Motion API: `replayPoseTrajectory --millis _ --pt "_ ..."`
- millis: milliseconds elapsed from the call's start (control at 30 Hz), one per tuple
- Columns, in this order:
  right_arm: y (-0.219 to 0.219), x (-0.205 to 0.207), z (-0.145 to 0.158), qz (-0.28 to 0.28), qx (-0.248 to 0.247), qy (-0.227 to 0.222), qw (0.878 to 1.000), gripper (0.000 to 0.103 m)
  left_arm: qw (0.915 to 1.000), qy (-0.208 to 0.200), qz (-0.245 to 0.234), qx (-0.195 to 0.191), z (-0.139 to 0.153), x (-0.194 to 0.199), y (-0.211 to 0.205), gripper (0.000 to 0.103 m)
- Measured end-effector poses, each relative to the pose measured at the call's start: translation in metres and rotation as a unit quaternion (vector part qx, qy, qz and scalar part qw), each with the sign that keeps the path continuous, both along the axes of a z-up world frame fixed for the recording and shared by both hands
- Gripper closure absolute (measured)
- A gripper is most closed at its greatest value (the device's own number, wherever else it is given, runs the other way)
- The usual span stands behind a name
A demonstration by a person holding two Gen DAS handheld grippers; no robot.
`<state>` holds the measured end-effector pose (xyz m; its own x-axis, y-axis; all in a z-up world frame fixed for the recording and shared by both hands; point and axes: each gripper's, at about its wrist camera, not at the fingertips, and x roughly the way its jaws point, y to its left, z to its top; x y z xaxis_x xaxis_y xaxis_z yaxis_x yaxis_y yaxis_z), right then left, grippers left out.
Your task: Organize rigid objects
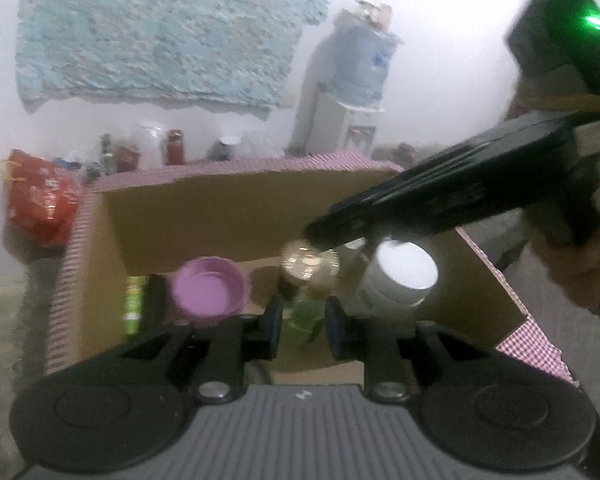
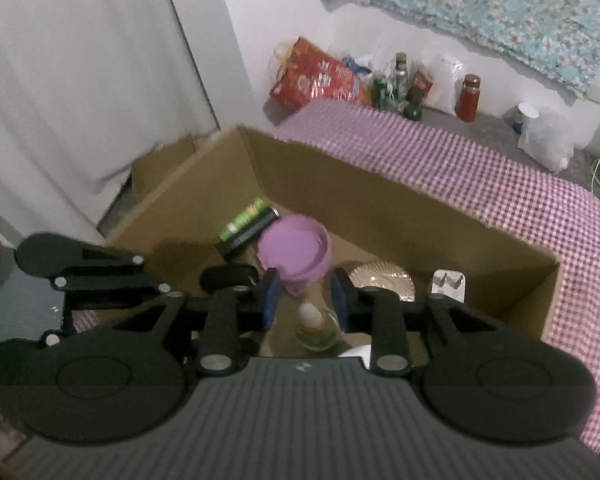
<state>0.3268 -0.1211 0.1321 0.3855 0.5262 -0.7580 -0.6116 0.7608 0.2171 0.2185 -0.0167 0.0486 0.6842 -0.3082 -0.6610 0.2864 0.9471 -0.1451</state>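
Both our grippers hang over the open brown cardboard box (image 2: 380, 200) on the purple-and-white checked cloth (image 2: 480, 168).

Left gripper (image 1: 300, 322): jaws drawn in to their narrowest, nothing pinched; the small green-tinted glass bottle (image 1: 306, 318) seen between the pads sits lower down in the box, not gripped as far as we can tell. Right gripper (image 2: 305, 298): jaws slightly apart, nothing held; the small clear dropper bottle with yellowish liquid and white tip (image 2: 314, 326) stands on the box floor below it.

Already in the box: purple plastic cup (image 2: 296, 254), green-and-black carton lying flat (image 2: 246, 226), ribbed round clear glass dish (image 2: 384, 280), white plug adapter (image 2: 448, 284), white round-lidded jar (image 1: 400, 276). We judge we're between placements, heading out for the next item.

To do it well:
- Lift straight up so the box walls and the purple cup stay clear.
- Keep the two grippers apart; in the left view the right one crosses close above the glass dish.
- Put the next item in the bare floor patch, not on the glass.

Writing: none readable. The carton print and the red printed bag (image 2: 320, 76) by the wall are too blurred.
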Motion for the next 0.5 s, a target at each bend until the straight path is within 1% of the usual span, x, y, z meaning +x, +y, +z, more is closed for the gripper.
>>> replayPoseTrajectory --millis 67,133,200,233,367,500 --pt "0.0 -0.009 0.014 0.01 0.025 0.004 1.0 0.076 0.9997 -0.01 0.021 -0.001 0.007 -0.01 0.012 0.079" --pt "0.006 -0.017 0.021 0.026 0.039 0.015 0.999 0.076 0.9988 -0.02 0.045 0.0 0.012 -0.019 0.024 0.079" --pt "0.017 -0.022 0.018 0.04 0.041 0.036 0.998 0.076 0.9971 -0.029 0.07 0.001 0.017 -0.024 0.035 0.073" --pt "0.024 -0.023 0.016 0.045 0.04 0.049 0.997 0.076 0.996 -0.032 0.083 0.004 0.019 -0.026 0.04 0.073" --pt "0.048 -0.02 -0.007 0.053 0.019 0.099 0.993 0.076 0.9924 -0.038 0.116 0.015 0.023 -0.03 0.053 0.073" --pt "0.068 -0.007 -0.038 0.041 -0.003 0.158 0.987 0.076 0.9895 -0.041 0.137 0.022 0.024 -0.031 0.064 0.07"
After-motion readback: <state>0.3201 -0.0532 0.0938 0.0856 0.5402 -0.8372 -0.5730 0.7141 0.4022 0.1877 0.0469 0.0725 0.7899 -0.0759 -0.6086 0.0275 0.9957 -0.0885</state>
